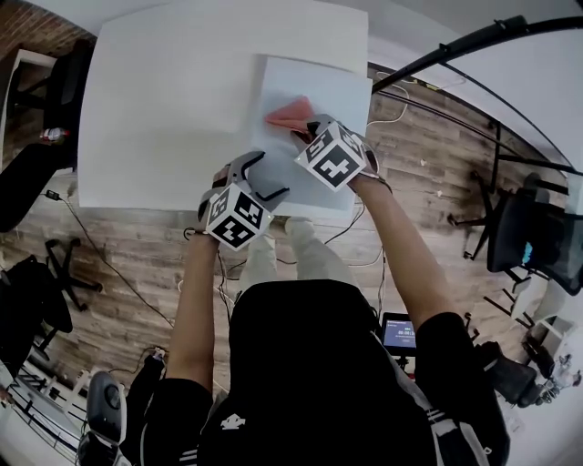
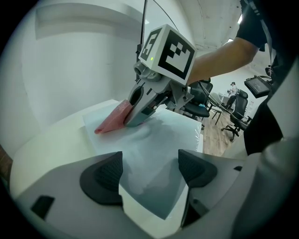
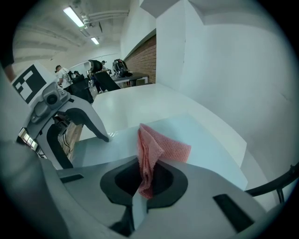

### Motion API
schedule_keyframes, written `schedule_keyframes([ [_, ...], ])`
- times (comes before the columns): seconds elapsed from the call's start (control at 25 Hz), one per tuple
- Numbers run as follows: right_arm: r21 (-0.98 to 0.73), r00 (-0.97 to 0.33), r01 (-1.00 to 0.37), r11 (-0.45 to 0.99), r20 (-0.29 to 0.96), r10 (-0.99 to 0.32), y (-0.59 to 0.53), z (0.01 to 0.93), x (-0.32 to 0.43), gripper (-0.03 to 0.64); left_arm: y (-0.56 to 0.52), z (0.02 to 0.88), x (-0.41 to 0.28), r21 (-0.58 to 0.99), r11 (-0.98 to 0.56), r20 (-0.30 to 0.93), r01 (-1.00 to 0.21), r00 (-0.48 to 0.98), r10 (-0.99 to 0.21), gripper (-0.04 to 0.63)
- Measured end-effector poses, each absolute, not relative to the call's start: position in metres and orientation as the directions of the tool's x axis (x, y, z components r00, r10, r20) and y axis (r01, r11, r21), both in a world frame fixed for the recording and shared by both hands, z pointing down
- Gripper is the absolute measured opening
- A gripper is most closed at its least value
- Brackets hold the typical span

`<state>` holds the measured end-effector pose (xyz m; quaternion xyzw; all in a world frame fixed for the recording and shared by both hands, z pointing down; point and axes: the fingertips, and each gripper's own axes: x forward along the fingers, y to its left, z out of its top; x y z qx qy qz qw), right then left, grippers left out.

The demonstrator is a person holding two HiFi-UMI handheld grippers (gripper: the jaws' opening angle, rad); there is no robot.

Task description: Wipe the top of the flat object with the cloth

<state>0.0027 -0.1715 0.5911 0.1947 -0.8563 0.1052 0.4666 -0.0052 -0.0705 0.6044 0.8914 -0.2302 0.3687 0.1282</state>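
Jaws of right gripper (image 3: pixel 145 181) clamp the pink cloth (image 3: pixel 162 146), seen only in its own view; left gripper (image 2: pixel 149 171) jaws stand apart over flat sheet (image 2: pixel 163 135).

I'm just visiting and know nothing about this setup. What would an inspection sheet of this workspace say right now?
Surface: white table.
Job's things: pale flat sheet at the table's near edge; pink cloth lying on it.
Clutter: nothing seen.
Tools: right tool shut on the pink cloth; left tool open, empty, above the sheet's corner.
Cables: loose cables on the wood floor.
Surroundings: office chairs, brick wall.
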Motion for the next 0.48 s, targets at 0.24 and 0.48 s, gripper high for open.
schedule_keyframes([
  [0.24, -0.002, -0.506, -0.412, 0.911, 0.832, -0.227, -0.180, 0.591, -0.017, 0.043, -0.071, 0.605, -0.005, 0.058, -0.860, 0.715, -0.507, 0.622, -0.318, 0.370],
  [0.48, -0.006, -0.523, -0.405, 0.914, 0.822, -0.226, -0.188, 0.590, -0.034, 0.043, -0.070, 0.605, -0.007, 0.058, -0.860, 0.714, -0.507, 0.623, -0.319, 0.370],
])
